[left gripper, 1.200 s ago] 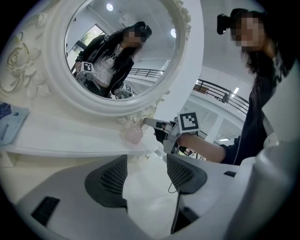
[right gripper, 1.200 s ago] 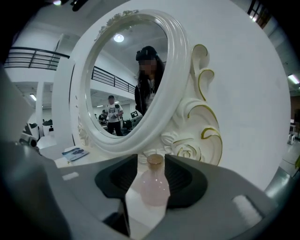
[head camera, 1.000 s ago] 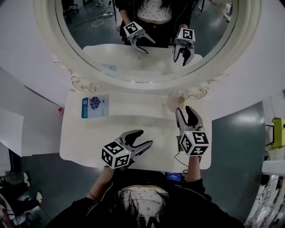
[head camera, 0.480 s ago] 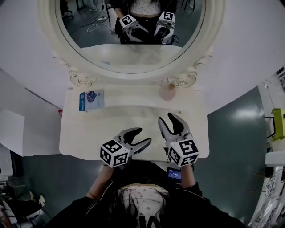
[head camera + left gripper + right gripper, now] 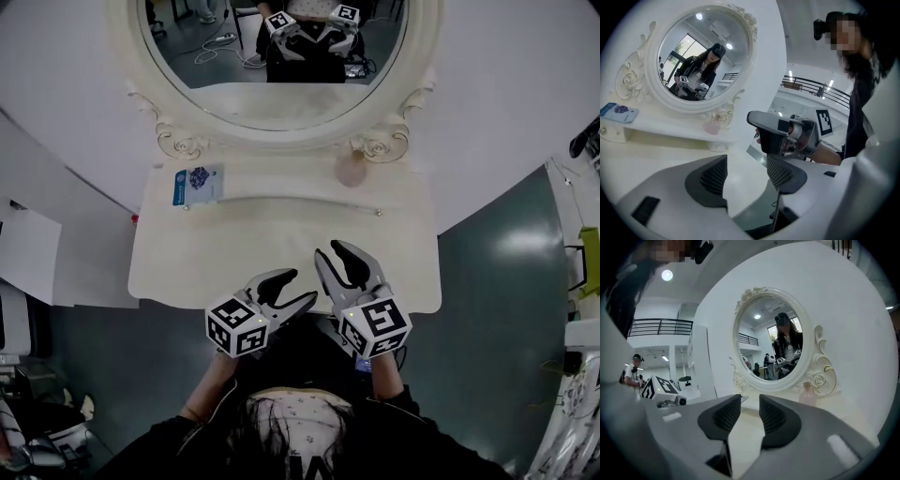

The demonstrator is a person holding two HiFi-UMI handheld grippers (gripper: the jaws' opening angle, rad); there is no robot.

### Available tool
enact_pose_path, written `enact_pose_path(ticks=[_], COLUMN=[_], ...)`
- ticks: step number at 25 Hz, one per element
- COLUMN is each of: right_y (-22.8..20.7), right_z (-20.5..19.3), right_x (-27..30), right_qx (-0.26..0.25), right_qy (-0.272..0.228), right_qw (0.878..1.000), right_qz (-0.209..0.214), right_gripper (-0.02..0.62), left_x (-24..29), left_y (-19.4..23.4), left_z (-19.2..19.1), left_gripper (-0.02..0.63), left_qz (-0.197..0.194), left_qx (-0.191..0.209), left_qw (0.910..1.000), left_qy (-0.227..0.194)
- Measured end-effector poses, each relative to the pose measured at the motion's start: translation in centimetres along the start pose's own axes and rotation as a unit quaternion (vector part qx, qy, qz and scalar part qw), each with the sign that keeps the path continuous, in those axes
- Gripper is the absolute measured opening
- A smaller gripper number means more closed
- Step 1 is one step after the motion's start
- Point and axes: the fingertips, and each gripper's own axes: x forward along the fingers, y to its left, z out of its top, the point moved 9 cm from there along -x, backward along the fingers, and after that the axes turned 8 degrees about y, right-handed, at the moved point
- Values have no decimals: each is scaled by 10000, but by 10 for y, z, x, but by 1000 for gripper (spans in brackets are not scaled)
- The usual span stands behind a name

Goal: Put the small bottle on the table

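The small pale pink bottle [image 5: 350,170] stands upright on the white dressing table's raised back ledge, beside the mirror's carved base. It also shows in the left gripper view [image 5: 712,126] and the right gripper view [image 5: 807,393]. My right gripper [image 5: 333,251] hovers over the table's front part, well short of the bottle. Its jaws [image 5: 750,409] are closing with nothing between them. To its left, at the front edge, my left gripper [image 5: 300,287] is open and empty [image 5: 746,171].
An oval mirror [image 5: 272,56] in an ornate white frame rises behind the table [image 5: 234,253]. A blue and white packet [image 5: 198,185] lies on the ledge at the left. Grey floor lies to the right of the table.
My right gripper has drawn back from beside the bottle towards the table's front edge, and its jaws have narrowed. The bottle stays on the ledge. The left gripper has hardly moved.
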Motion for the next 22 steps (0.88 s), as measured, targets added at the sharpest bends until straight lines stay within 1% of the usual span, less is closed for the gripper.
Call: enact_pose_path(ticks=[3, 7, 11, 17, 22], right_y=[11, 24, 33, 50, 84], right_z=[-8, -19, -21, -17, -13], right_x=[-8, -15, -16, -10, -2], right_qx=[85, 242, 343, 335, 218], right_qy=[-23, -23, -76, -143, -211], right_qw=[9999, 9995, 9988, 9979, 9976], right_qz=[109, 217, 328, 535, 620], right_gripper=[132, 90, 43, 38, 35], left_x=[-5, -8, -14, -33, -68], left_y=[-12, -20, -25, -28, -21], left_z=[-13, -22, -21, -22, -28], left_gripper=[262, 262, 262, 262, 262], left_qz=[55, 112, 139, 205, 299], left_qx=[-5, -27, 21, 90, 181], left_qw=[10000, 9998, 9999, 9997, 9993], left_qy=[49, 146, 99, 8, -166])
